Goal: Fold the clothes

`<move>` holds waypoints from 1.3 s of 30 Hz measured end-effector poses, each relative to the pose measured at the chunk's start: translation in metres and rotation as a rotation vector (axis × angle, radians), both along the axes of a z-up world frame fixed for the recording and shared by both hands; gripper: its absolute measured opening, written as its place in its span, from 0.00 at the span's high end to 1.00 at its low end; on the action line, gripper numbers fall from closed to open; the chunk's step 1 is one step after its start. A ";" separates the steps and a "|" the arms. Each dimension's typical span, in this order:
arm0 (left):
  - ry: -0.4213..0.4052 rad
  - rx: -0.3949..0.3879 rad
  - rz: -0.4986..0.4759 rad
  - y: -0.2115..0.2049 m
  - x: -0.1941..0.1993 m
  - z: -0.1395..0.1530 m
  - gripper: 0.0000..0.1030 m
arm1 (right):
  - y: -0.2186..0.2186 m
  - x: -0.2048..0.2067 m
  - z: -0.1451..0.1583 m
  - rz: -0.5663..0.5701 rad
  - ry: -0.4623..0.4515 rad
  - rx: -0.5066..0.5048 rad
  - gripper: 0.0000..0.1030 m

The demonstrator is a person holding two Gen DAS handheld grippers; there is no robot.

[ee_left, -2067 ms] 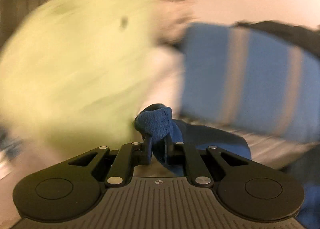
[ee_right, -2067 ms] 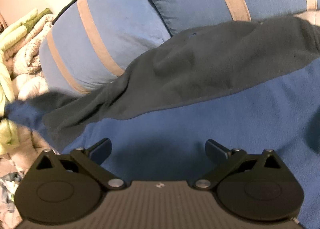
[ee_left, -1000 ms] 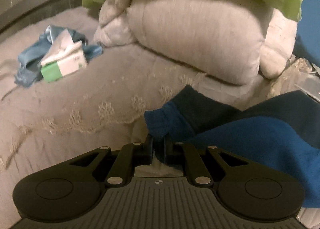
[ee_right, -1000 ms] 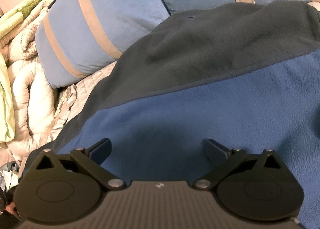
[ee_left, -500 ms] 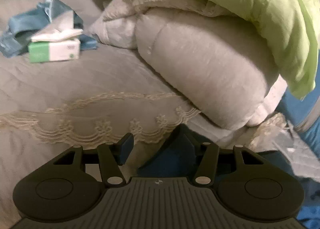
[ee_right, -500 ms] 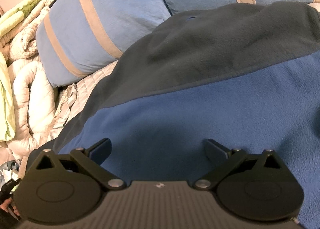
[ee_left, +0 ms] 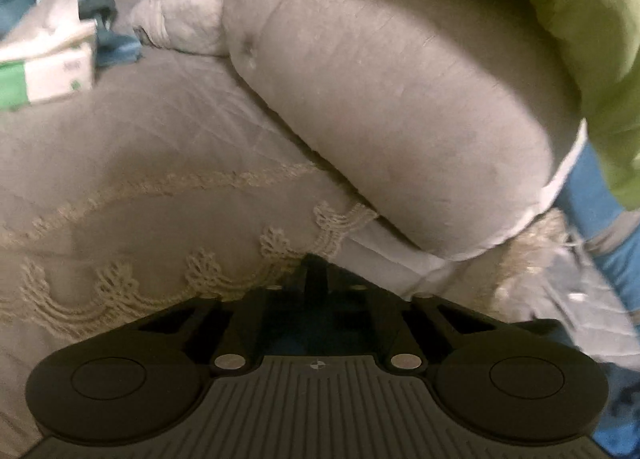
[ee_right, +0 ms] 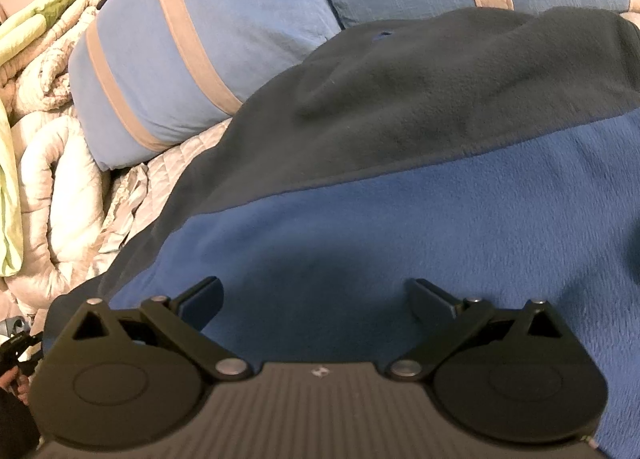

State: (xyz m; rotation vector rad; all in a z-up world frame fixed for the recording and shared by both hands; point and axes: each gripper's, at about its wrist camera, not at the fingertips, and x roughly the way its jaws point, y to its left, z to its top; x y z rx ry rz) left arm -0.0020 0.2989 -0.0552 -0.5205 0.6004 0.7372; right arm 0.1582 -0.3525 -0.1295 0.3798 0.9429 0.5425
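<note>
A fleece garment, blue [ee_right: 400, 227] with a dark grey upper panel [ee_right: 420, 91], lies spread on the bed and fills the right wrist view. My right gripper [ee_right: 316, 295] hovers low over its blue part, jaws wide open and nothing between them. In the left wrist view my left gripper [ee_left: 316, 265] is shut, its fingers pressed together with no cloth showing between them. A dark blue bit of the garment [ee_left: 320, 333] shows below the gripper's linkages, and its sleeve end is hidden under the gripper.
A rolled white comforter [ee_left: 400, 99] with a green blanket [ee_left: 592, 39] on it lies just ahead of the left gripper. A tissue box [ee_left: 48, 75] and a blue cloth [ee_left: 104, 19] sit far left on the lace-edged bedspread [ee_left: 140, 163]. Striped blue pillows [ee_right: 192, 59] lie behind the garment.
My left gripper let go of the blue sleeve cuff, opened, then shut empty as it moved toward the comforter. The right gripper and the garment stayed still.
</note>
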 end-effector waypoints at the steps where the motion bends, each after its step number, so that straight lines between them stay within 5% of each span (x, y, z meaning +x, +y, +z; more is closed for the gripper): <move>1: 0.020 0.037 0.033 -0.002 0.000 0.004 0.94 | 0.000 0.000 0.000 0.000 -0.001 -0.001 0.00; 4: 0.048 0.104 0.129 -0.002 -0.006 0.013 0.95 | -0.001 0.000 0.001 -0.003 -0.009 -0.001 0.00; 11: 0.074 0.168 0.139 -0.016 -0.014 0.014 0.89 | -0.006 -0.002 0.006 -0.025 -0.037 0.020 0.00; 13: 0.096 0.194 0.135 -0.023 -0.013 0.017 0.80 | -0.006 -0.003 0.008 -0.028 -0.052 0.028 0.00; 15: 0.065 0.198 0.124 -0.026 -0.014 0.026 0.56 | -0.006 -0.005 0.012 -0.028 -0.081 0.029 0.00; 18: -0.001 0.198 0.105 -0.034 -0.016 0.041 0.42 | -0.004 -0.011 0.019 -0.028 -0.138 0.024 0.00; 26: -0.129 0.172 -0.037 -0.071 -0.017 0.072 0.34 | -0.012 -0.018 0.040 -0.059 -0.275 0.007 0.00; 34: -0.187 0.081 -0.240 -0.118 0.004 0.088 0.34 | -0.032 -0.023 0.073 -0.052 -0.291 -0.089 0.00; 39: -0.214 0.099 -0.406 -0.158 0.035 0.125 0.33 | -0.068 -0.018 0.101 -0.051 -0.313 -0.117 0.00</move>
